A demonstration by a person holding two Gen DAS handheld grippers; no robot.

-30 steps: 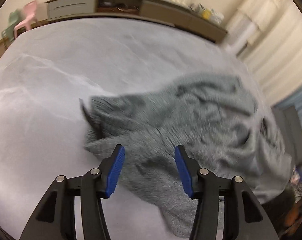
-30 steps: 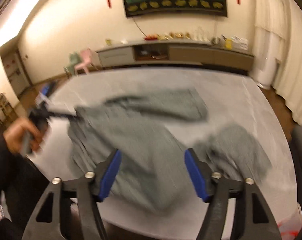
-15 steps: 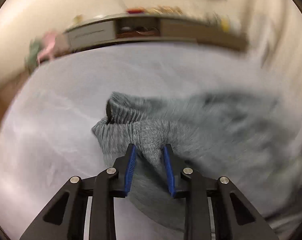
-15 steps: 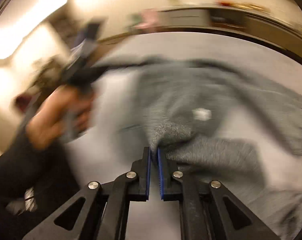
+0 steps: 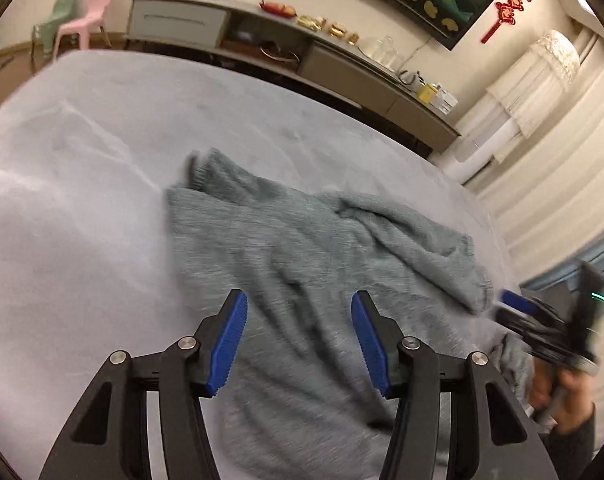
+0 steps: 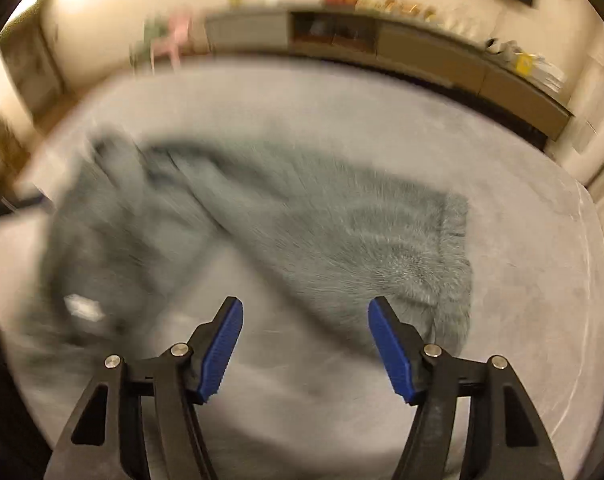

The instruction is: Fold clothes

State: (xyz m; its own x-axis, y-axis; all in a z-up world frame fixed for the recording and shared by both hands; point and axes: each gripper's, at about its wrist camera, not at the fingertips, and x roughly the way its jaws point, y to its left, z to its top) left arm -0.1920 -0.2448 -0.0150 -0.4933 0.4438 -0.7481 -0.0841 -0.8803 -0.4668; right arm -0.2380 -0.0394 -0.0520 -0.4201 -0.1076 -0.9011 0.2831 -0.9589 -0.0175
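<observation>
Between the blue pads of the left gripper (image 5: 297, 344) there is only a gap: the jaws stand wide apart, hold nothing, and hover over the near part of the grey sweater (image 5: 318, 280). The right gripper (image 6: 306, 344) is in the same condition, jaws spread and empty, positioned above bare grey table surface (image 6: 522, 280) with the sweater's ribbed edge (image 6: 454, 256) just beyond its right pad. In the left wrist view the right gripper also appears at the far right, held in the person's hand (image 5: 562, 392) at the garment's near right corner. The sweater lies on the table, spread but crumpled: one cuffed sleeve (image 5: 205, 172) points toward the far left, and a second fold of fabric lies rumpled across the right side. The right wrist view is motion-blurred, so finer creases cannot be read there. Task progress is judged as early: the garment is laid out roughly flat, yet no clean fold is visible, the sleeves are not tucked in, and smoothing remains. No container is present on the table; the long cabinet (image 5: 342, 64) against the wall carries small items too indistinct to identify.
</observation>
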